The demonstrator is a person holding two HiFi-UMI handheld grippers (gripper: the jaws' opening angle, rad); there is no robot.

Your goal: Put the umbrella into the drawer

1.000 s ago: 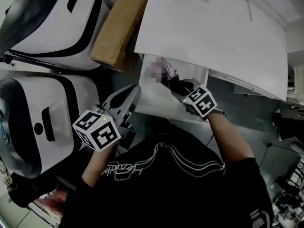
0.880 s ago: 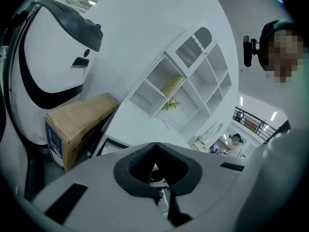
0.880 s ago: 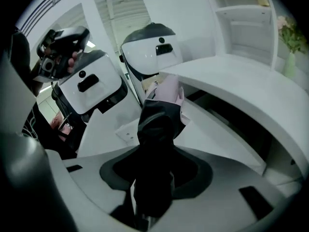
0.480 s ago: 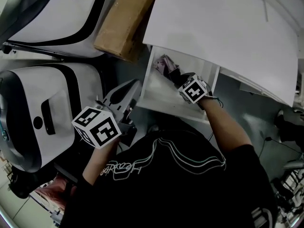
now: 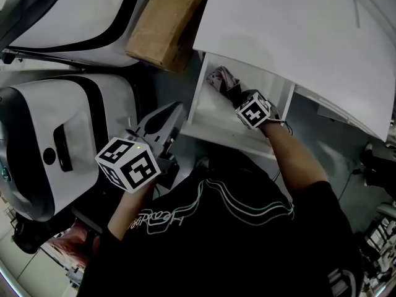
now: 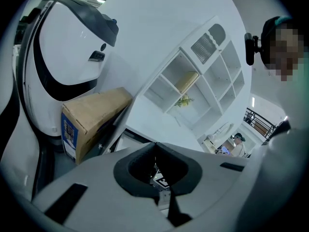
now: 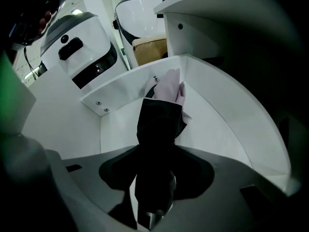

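The folded umbrella [image 5: 220, 78], black with a pink end, lies slanted inside the open white drawer [image 5: 210, 130], its pink end in the far left corner. My right gripper [image 5: 239, 95] points steeply down into the drawer, shut on the umbrella's black near end [image 7: 158, 122]. Its jaws have just been opening a little with the umbrella still between them. In the right gripper view the umbrella fills the gap of the right gripper [image 7: 154, 178]. My left gripper [image 5: 172, 115] hovers outside the drawer's left front corner, shut and holding nothing; its tips meet in the left gripper [image 6: 155, 146] view.
A brown cardboard box [image 5: 168, 22] leans beside the drawer's left, under the white top panel [image 5: 297, 42]. Two large white and black shells [image 5: 55, 147] stand at the left. A white shelf unit [image 6: 193, 81] shows far off in the left gripper view.
My right gripper has sunk deeper into the drawer with the umbrella and tipped more steeply down. The left gripper has dropped slightly beside the drawer front.
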